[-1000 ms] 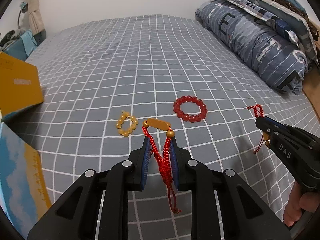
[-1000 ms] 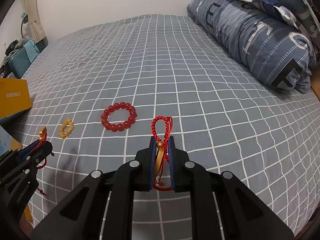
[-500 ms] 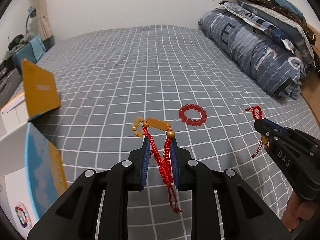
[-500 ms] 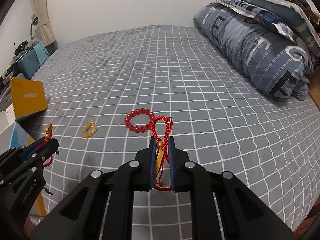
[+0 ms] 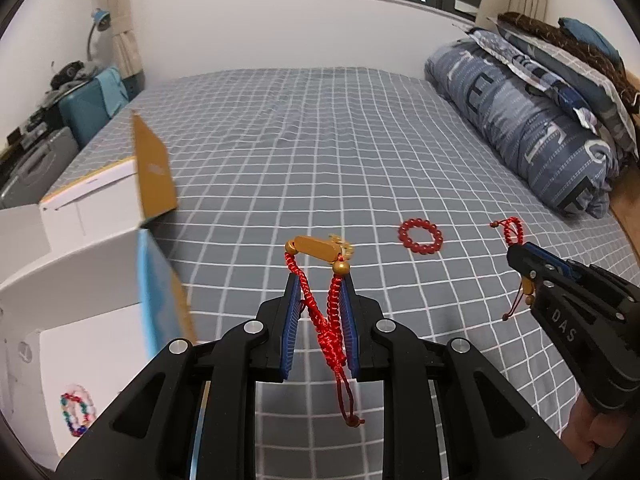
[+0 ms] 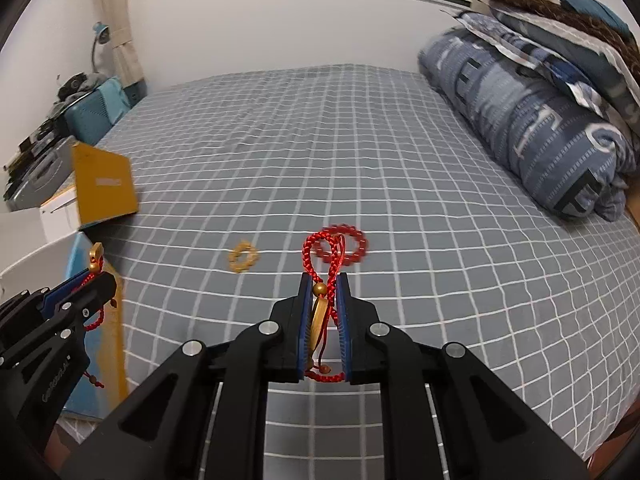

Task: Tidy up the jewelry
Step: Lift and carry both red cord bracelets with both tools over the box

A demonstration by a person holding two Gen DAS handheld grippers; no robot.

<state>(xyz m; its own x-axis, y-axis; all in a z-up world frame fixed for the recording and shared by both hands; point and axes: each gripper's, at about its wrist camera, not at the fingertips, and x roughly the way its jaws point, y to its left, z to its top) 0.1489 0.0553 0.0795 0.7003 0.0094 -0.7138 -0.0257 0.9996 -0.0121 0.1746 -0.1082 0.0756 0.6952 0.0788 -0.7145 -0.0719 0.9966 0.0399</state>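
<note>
Jewelry is spread between a bed, a box and two grippers. Largest is the bed [image 5: 320, 152] with its grey checked cover, filling the middle of both views; it serves as the sorting surface. On it lie a red bead bracelet [image 5: 421, 237], right of centre in the left wrist view, and a small yellow bead bracelet [image 6: 242, 257], left of centre in the right wrist view, well apart from each other and both untouched.

At the left edge stands an open white box [image 5: 80, 264] with orange and blue flaps raised — probably the place where the pieces are being gathered. Inside it, lower left of the left wrist view, lies a multicoloured bead bracelet [image 5: 77, 415].

Each gripper carries its own piece, lifted clear of the cover, likely so both can go to the box together. The left gripper [image 5: 320, 312] is clenched on a red cord bracelet with a gold bar [image 5: 320, 250]; its knotted tail dangles below. The right gripper [image 6: 323, 312] pinches a second red cord bracelet [image 6: 320, 254] — the loop sticks out ahead of the fingertips.
</note>
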